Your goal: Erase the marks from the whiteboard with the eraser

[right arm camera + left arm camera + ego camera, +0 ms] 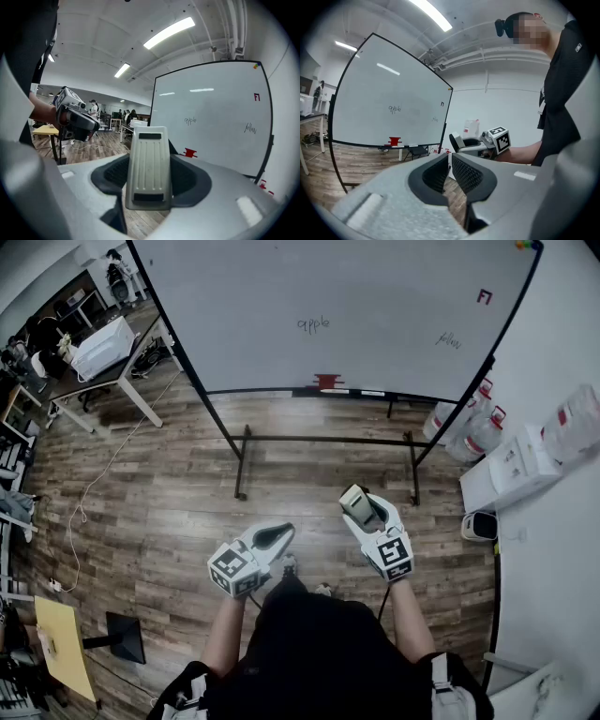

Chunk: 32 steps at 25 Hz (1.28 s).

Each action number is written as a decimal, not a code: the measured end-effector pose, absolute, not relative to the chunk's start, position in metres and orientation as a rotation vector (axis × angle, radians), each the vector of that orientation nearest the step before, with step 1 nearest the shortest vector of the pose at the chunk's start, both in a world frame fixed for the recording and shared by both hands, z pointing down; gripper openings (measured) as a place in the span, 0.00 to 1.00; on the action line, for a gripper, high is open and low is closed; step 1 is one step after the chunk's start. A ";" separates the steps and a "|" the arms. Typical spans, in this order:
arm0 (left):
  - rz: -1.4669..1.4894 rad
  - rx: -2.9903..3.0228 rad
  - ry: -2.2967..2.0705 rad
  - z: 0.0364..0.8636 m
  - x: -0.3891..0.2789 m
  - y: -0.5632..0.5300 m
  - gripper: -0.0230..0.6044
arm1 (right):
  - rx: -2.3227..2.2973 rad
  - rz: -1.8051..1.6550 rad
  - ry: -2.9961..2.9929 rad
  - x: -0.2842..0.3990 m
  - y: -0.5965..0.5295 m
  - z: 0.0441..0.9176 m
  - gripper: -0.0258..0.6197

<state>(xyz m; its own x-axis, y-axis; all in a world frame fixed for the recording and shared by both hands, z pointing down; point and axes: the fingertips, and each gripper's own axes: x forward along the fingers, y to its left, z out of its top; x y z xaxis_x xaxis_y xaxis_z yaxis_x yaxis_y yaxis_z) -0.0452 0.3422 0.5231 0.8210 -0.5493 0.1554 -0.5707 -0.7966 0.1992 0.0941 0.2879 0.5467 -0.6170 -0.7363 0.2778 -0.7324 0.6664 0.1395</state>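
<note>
The right gripper [367, 510] is clamped on the eraser [149, 164], a pale ribbed block held between its jaws. The eraser's long axis runs along the jaws, and its far end points forward and up toward the whiteboard [375, 287]. Its ribbed back faces the gripper's own camera; which face carries the felt cannot be made out. The left gripper [449, 171] has its jaws drawn together with nothing between them, and it hangs low beside the person's body, pointing across toward the right gripper. The whiteboard stands on its frame ahead of both grippers and well apart from them, with bare wood floor between. Three marks show on it: the word "apple" [314, 324] near the middle, a scrawl that looks like "yellow" [449, 340] further right, and a small red mark [484, 296] near the upper right edge. The right gripper, already carrying the eraser, is the nearer to the two right-hand marks. The coming move likely calls for stepping in and turning the eraser so a broad face meets the board flat.
</note>
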 end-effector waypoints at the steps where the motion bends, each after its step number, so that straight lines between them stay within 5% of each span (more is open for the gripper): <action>1: 0.130 2.766 -0.867 0.524 -0.046 0.341 0.09 | 1.160 -0.016 -2.574 0.094 0.288 0.550 0.44; 32: 0.099 2.778 -0.718 0.528 -0.097 0.195 0.09 | 1.204 0.008 -2.504 0.036 0.164 0.549 0.44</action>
<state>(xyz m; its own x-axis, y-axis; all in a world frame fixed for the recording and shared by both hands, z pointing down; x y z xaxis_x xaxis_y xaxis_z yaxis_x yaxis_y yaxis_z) -0.0970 0.1951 0.5280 0.8748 -0.4660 0.1323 -0.4845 -0.8406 0.2421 0.0362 0.1641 0.5493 -0.5716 -0.7544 0.3227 -0.7565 0.6368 0.1490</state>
